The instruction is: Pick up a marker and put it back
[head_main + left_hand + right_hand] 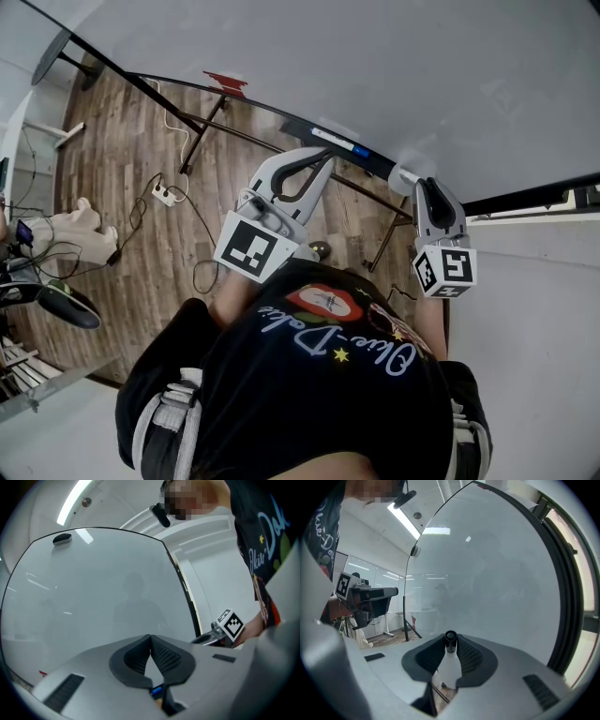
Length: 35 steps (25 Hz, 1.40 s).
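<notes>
A white marker [450,665] with a black tip sits between the pads of my right gripper [450,641], which is shut on it and points at the whiteboard [497,573]. In the head view the right gripper [417,183] is held at the whiteboard's lower edge, with the marker's white end [405,178] showing at its tip. My left gripper [151,641] is shut with nothing between its pads. It hovers [323,159] just over the black tray [300,127], where another marker [336,139] with a blue cap lies.
The whiteboard [375,66] stands on a black frame over wooden floor. A power strip [164,194] with cables lies on the floor at the left. A small dark object [62,539] sticks to the board's top corner. A window frame [567,588] borders the board on the right.
</notes>
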Available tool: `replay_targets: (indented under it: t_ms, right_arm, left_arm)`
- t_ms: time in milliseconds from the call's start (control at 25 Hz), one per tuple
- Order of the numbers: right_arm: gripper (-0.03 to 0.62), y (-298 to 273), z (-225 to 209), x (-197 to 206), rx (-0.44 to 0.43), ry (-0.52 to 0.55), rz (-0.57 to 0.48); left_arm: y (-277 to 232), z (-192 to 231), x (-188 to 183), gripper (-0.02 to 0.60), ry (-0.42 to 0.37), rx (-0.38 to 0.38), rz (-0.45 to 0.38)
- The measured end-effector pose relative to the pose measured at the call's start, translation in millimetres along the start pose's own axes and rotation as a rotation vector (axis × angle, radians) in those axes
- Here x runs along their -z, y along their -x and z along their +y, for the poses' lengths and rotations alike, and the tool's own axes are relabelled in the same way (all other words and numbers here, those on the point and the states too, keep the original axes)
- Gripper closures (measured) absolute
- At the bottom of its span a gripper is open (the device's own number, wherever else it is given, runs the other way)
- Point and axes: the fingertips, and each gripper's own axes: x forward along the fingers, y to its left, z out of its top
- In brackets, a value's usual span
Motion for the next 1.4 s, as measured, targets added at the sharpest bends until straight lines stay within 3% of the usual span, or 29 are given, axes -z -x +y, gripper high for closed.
replay_targets:
  t_ms: [1400]
  right_arm:
    - [0.508, 11, 2, 1, 0.038, 0.001, 0.024]
  left_arm:
    - [2, -2, 3, 0.578, 0.016, 0.018, -0.006]
